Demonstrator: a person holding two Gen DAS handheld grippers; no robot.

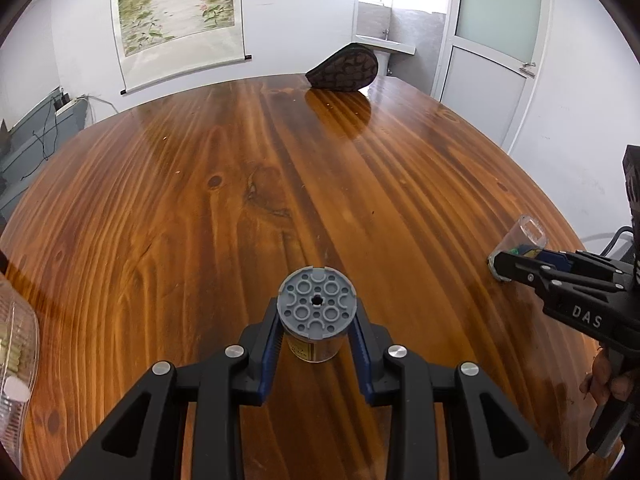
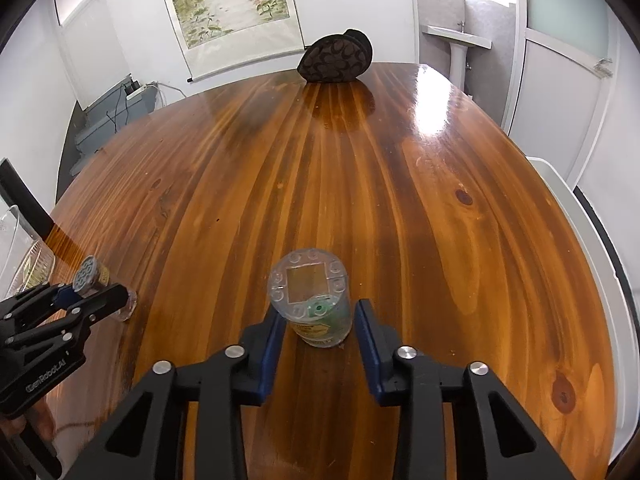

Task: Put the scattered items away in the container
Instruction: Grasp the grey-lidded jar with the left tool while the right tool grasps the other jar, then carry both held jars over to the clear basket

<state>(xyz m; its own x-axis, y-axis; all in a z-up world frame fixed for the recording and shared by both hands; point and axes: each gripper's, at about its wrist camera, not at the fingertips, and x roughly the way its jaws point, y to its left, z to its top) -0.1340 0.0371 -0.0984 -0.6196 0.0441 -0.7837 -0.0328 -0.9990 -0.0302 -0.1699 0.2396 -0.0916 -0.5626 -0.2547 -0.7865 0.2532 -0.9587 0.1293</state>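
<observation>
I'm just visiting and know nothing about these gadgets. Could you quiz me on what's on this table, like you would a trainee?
1. True or false: the left gripper has its jaws around a gray-lidded jar.
2. What colour is the cap inside the clear jar between the right gripper's jaws?
3. What lies at the table's far end: A) patterned pouch, B) book, C) cup?

Key: 1 true; 2 green; 3 A.

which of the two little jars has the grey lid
The jar between the left gripper's fingers has the grey lid with round studs. The other jar, at the right gripper, has a clear lid.
</observation>
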